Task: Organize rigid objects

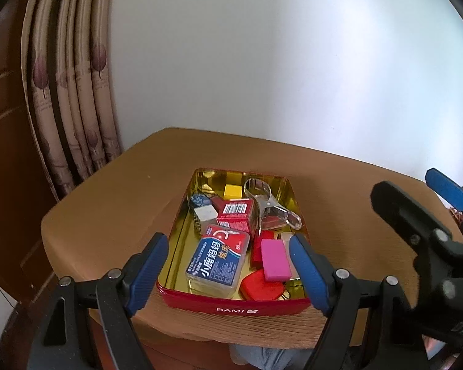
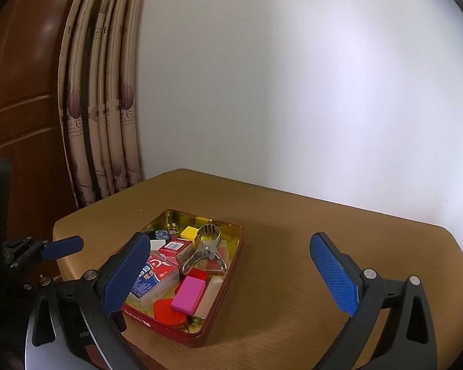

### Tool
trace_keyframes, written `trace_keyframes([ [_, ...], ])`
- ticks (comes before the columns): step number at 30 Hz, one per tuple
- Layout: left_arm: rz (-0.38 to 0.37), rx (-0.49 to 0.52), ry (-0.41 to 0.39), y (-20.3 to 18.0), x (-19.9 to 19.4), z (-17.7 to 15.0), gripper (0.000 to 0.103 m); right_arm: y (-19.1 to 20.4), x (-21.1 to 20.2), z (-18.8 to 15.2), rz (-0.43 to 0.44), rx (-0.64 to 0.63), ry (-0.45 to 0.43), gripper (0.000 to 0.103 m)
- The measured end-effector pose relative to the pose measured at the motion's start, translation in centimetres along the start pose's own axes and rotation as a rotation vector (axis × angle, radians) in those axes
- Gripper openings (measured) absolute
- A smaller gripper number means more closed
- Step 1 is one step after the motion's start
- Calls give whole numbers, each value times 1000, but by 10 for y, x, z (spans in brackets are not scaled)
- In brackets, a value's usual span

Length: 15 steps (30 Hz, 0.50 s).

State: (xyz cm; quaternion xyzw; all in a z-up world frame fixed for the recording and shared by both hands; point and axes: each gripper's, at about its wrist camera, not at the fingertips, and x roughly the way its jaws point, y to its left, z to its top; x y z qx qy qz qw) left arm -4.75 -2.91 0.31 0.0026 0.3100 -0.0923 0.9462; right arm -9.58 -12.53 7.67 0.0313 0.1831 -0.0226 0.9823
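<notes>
A red tin (image 1: 237,306) with a gold inside sits at the front of a brown table (image 1: 114,197). It holds a blue and red floss box (image 1: 217,259), a pink block (image 1: 275,259), a red flat piece (image 1: 259,286), a red barcode box (image 1: 236,212), a yellow cube (image 1: 233,190) and a metal opener (image 1: 270,205). My left gripper (image 1: 231,273) is open, its fingers astride the tin's near end. My right gripper (image 2: 231,274) is open and empty above the table, just right of the tin (image 2: 213,323); it also shows in the left wrist view (image 1: 416,203).
A patterned curtain (image 1: 74,98) and a dark wooden door (image 2: 18,77) stand at the left. A white wall (image 2: 293,92) runs behind the table. The table top (image 2: 308,231) is bare right of the tin.
</notes>
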Motion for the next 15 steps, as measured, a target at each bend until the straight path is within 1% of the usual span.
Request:
trace_keyframes([
  [2,-1,-6,0,1,2,-1,83,0,-1,-1,3,1,0,102],
  [8,18,19,-33,-2,-1,-3,83,0,1,-2,8,-1,0,102],
  [10,11,16,-28,-2,0,-3,83,0,0,-2,9,-3,1,102],
  [13,21,15,-26,-2,-1,-2,83,-1,0,-2,10,-3,-1,102],
  [15,3,8,-19,0,-1,-1,83,-1,1,-2,10,-3,0,102],
])
